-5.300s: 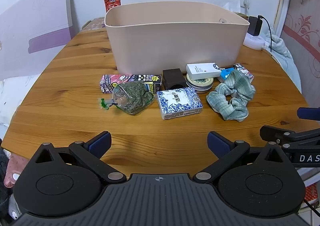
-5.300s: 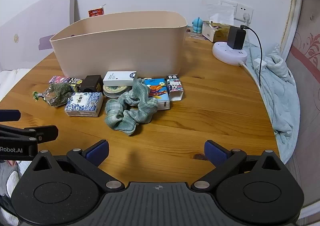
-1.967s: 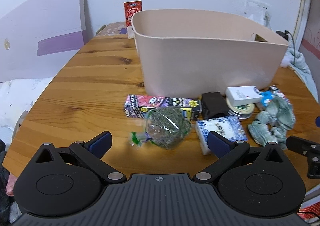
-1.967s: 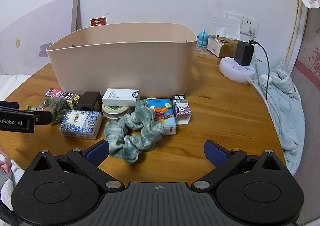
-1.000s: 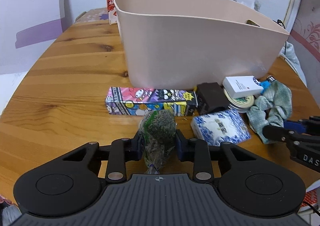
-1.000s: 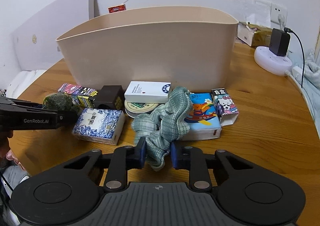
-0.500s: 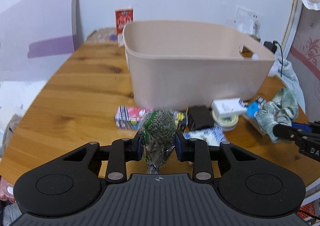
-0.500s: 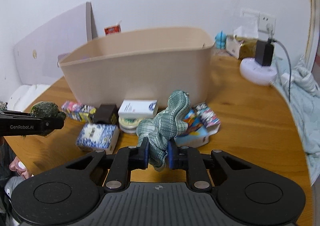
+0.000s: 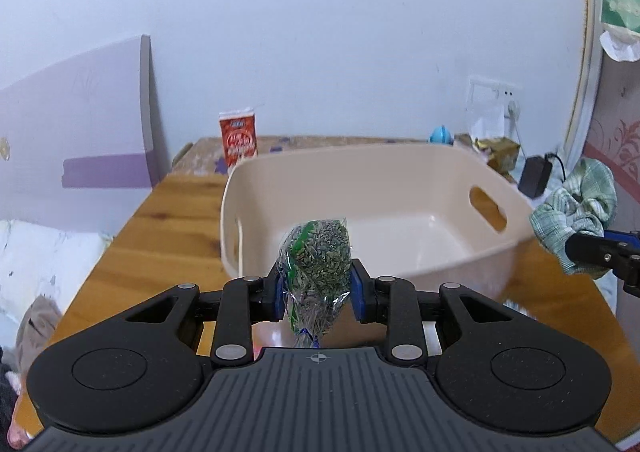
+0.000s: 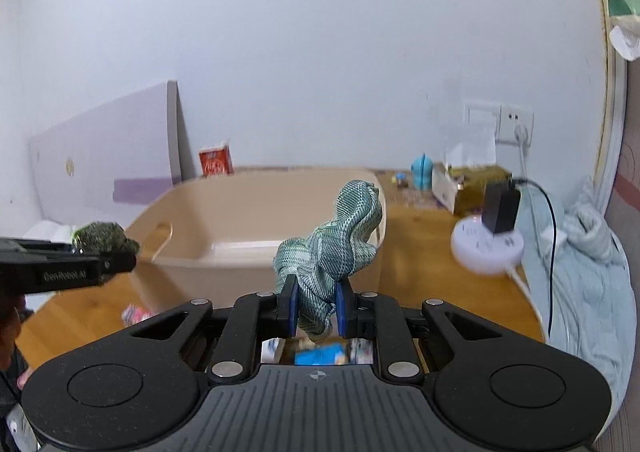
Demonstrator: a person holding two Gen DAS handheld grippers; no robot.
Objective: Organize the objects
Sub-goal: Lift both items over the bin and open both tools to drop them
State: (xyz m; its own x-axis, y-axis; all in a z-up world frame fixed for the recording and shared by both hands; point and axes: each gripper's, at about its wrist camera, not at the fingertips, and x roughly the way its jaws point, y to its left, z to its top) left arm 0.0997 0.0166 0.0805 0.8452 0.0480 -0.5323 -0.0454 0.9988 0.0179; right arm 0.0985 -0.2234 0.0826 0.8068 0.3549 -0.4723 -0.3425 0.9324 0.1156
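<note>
Matt smooth plastic bin (image 9: 400,188); glossy clear film bag (image 9: 316,264); woven cloth scrunchie (image 10: 332,248); varnished wood table (image 9: 160,220).

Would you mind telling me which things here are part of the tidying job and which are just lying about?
In the job:
- left gripper holding the herb bag
- right gripper holding the green scrunchie
- beige bin

Lying about:
- red carton
- power strip
- blue figurine
</note>
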